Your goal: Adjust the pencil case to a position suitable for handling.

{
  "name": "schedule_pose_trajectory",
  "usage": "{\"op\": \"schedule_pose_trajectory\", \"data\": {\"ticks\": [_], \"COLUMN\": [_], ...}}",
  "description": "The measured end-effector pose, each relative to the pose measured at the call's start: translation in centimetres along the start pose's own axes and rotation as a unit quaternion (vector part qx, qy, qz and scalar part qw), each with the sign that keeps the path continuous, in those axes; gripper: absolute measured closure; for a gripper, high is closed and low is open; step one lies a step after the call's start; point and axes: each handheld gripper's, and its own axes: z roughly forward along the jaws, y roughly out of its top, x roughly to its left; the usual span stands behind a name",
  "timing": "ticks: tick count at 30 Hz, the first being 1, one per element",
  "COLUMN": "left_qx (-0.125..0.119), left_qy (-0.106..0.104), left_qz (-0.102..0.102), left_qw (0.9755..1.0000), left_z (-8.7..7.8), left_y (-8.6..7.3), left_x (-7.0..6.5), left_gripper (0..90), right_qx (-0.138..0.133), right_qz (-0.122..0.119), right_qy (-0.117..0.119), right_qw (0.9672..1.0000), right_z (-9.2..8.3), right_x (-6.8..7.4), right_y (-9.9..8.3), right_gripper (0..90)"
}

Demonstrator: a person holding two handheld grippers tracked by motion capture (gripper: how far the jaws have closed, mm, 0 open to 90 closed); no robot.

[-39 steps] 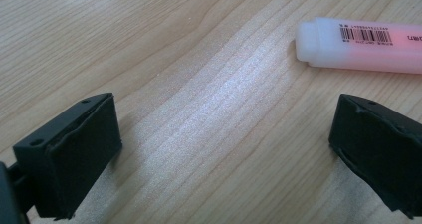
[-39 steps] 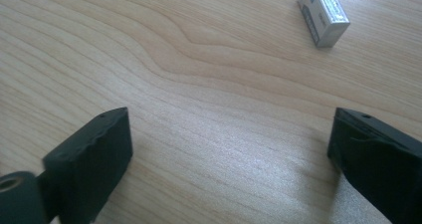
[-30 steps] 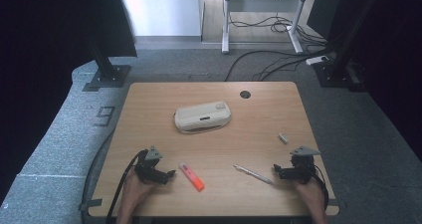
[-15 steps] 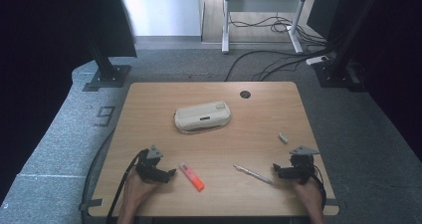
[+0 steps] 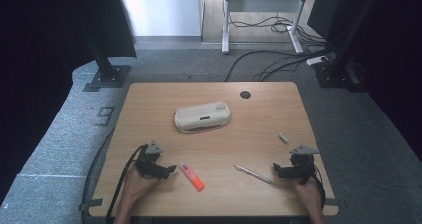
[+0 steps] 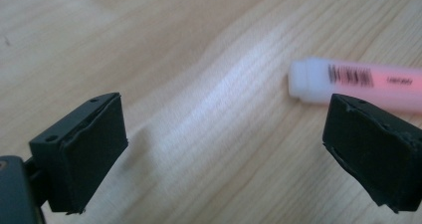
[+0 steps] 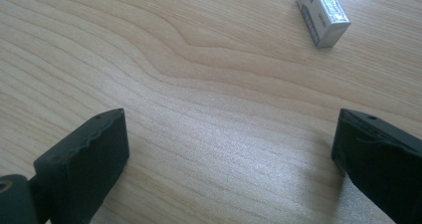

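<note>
— Where is the highlighter [image 5: 192, 177] lying?
— On the counter [image 5: 149, 104], just beside my left hand-held gripper [image 5: 171, 169], whose jaws are standing apart. My right hand-held gripper [image 5: 275, 171] is gaping too, near the pen [image 5: 253, 174].

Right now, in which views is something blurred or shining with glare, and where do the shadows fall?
Left gripper view: the pink highlighter is soft, its barcode smeared, and a pale glare band crosses the table. Right gripper view: wood grain and the small white box are sharp; shadows lie beside both tongs. High view: evenly lit table, dark surroundings.
</note>
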Motion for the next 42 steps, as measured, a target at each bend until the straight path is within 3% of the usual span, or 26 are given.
{"op": "schedule_pose_trajectory", "data": {"ticks": [8,9,13,21,27,42], "left_qx": [-0.008,-0.015,-0.022,-0.011,-0.01,-0.002], "left_qy": [-0.003,-0.014,-0.023,-0.031,-0.035,-0.046], "left_qz": [0.013,0.009,0.008,0.03,0.033,0.027], "left_qw": [0.9999,0.9998,0.9994,0.999,0.9988,0.9986], "left_z": [-0.3,-0.3,-0.1,0.8,1.3,3.4], "left_y": [2.8,3.5,4.8,7.7,9.7,12.7], "left_x": [0.9,1.3,1.9,2.6,3.3,4.8], "left_gripper": [3.6,3.5,3.5,2.2,2.5,3.5], "right_qx": [0.0,0.0,0.0,0.0,0.0,0.0], "right_qz": [0.0,0.0,-0.001,-0.001,-0.001,-0.001], "right_qy": [0.0,0.001,0.001,0.002,0.002,0.002], "right_qw": [1.0,1.0,1.0,1.0,1.0,1.0], "right_z": [0.0,0.0,0.1,0.1,0.1,0.1], "right_x": [0.0,0.0,0.0,0.0,0.0,0.0], "right_y": [0.0,0.0,0.0,0.1,0.1,0.1], "right_gripper": [1.2,1.2,1.2,1.2,1.2,1.2]}}
